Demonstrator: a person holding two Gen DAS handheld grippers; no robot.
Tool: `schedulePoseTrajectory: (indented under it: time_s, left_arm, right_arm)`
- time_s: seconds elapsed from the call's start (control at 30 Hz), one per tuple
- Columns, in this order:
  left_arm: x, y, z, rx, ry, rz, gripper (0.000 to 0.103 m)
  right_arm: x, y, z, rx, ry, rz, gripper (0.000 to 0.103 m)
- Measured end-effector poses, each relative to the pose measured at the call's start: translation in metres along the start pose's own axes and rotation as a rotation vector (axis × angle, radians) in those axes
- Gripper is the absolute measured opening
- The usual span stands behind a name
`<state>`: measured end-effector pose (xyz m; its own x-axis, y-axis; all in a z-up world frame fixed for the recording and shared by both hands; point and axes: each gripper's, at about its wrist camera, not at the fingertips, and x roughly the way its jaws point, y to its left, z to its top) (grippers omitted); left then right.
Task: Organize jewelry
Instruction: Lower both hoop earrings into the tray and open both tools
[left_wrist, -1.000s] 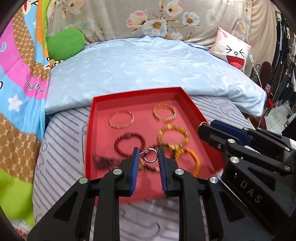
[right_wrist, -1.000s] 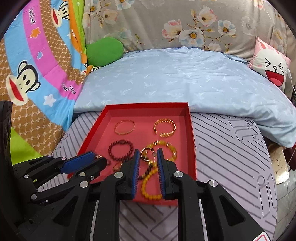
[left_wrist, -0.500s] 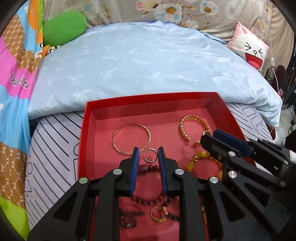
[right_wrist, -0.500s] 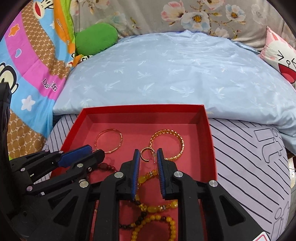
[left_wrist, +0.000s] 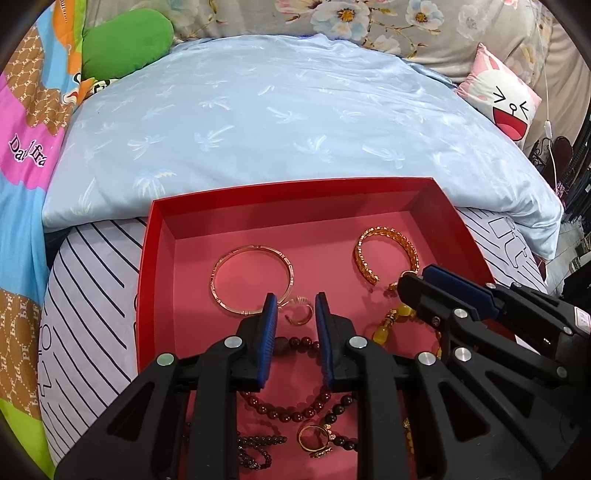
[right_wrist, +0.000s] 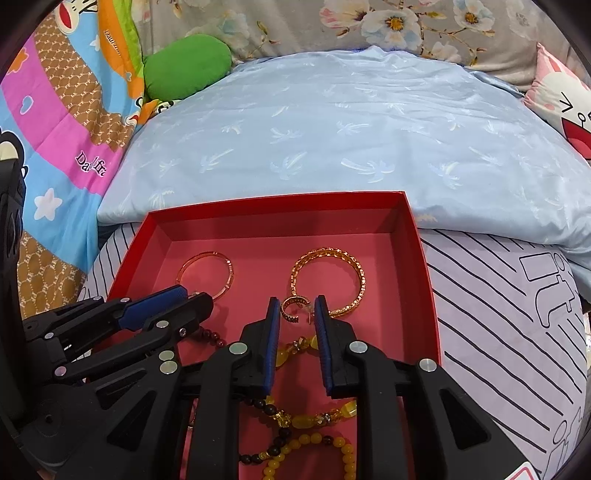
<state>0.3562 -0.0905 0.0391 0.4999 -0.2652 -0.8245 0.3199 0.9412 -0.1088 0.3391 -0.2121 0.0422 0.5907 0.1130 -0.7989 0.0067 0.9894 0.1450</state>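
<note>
— While both tools hang over the red tray (left_wrist: 159, 258), what has each one got hold of?

— The left gripper (left_wrist: 295, 306) has its jaws only a narrow gap apart, and a rose-gold hoop earring (left_wrist: 298, 315) is pinched between the blue pads at the very tips. It sits low, just beside the near edge of the thin bangle (left_wrist: 251, 249) at the left back of the tray.

— Is the hoop resting on the tray floor?

— I cannot tell from here; it is close above it or on it. The right gripper (right_wrist: 295, 306) is the same story: jaws barely parted, nipping a gold hoop earring with dark stones (right_wrist: 293, 308) at the tips. That one is just beside the near edge of the gold chain-link cuff (right_wrist: 328, 258) at the right back.

— And the rest of the jewelry?

— All inside the tray, nearer the person. A dark red bead bracelet (left_wrist: 295, 413) lies under the left tool, with a gold ring (left_wrist: 314, 441) beside a string of black beads. A yellow bead bracelet (right_wrist: 306, 439) lies under the right tool.

— Where does the tray stand?

— On a striped cover (left_wrist: 92, 314), its back wall against a pale blue quilt (left_wrist: 295, 129). The two tools stand side by side and apart.
</note>
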Motion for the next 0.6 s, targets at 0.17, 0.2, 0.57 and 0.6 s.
schedulePoseTrajectory:
  time_s: [0.17,0.2,0.57,0.6]
  left_arm:
    - [0.000,0.000,0.000,-0.001,-0.001,0.013,0.024]
    - [0.000,0.000,0.000,-0.002,-0.002,0.015,0.025]
    - [-0.017,-0.004,-0.005,0.015,-0.030,0.030,0.029]
    - [-0.020,-0.006,-0.006,0.020,-0.036,0.032,0.030]
  right_arm:
    - [-0.001,0.001,-0.001,-0.002,-0.005,-0.010,0.020]
    - [-0.001,0.001,-0.001,-0.002,-0.007,-0.012,0.020]
    - [-0.028,0.003,-0.006,-0.005,-0.049,-0.030,0.021]
    - [-0.032,0.004,-0.008,-0.009,-0.056,-0.033,0.021]
